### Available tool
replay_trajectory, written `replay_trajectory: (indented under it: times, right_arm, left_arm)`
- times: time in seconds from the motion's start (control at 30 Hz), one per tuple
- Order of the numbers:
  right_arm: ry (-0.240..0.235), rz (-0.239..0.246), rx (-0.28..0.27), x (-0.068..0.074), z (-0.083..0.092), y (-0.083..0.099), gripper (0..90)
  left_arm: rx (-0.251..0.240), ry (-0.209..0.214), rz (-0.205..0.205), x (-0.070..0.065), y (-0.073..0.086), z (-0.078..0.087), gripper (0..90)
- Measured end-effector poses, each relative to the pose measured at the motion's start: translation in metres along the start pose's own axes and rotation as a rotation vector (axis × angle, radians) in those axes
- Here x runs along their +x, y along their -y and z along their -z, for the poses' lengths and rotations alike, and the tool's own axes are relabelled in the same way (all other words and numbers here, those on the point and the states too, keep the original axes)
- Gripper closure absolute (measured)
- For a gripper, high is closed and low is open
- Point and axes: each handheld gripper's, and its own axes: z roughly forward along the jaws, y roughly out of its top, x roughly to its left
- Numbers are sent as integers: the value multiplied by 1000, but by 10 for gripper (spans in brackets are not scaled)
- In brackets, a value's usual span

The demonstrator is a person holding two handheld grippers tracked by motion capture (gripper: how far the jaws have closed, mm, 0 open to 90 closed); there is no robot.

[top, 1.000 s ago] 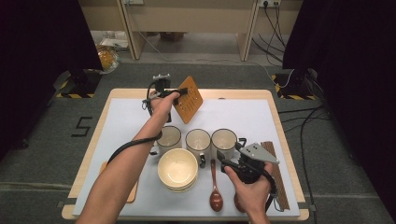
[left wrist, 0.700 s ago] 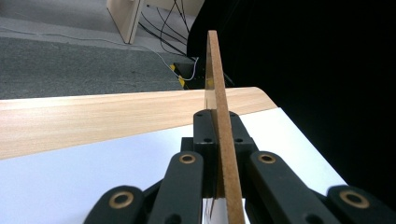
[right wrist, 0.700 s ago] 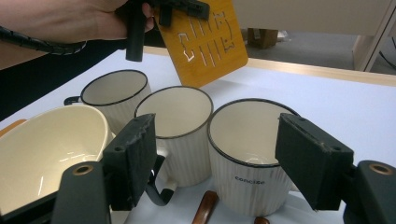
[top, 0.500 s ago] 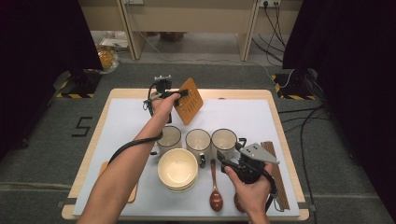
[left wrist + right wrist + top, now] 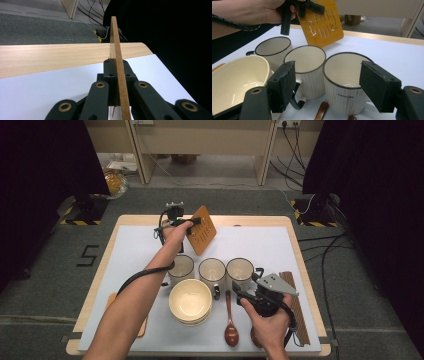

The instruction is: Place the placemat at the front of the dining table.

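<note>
Wooden slotted board (image 5: 202,229) pinched edge-on in left gripper (image 5: 192,222), lifted beyond the mugs; right gripper (image 5: 325,85) wide open, empty, nearest mug (image 5: 344,81) just ahead; judged next: set board down flat.

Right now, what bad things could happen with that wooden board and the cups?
The left gripper pinches the thin wooden board only by one edge, lifted above the table, so it might twist or slip out. If it drops, it could hit the mugs just in front. The right gripper stands open close to the nearest mug and could bump it.
</note>
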Motion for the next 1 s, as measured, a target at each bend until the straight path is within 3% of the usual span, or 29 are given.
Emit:
replay_trajectory:
  times: [1.0]
  right_arm:
    - [1, -2, -1, -1, 0, 0, 295]
  left_arm:
    - [39, -22, 11, 5, 5, -7, 860]
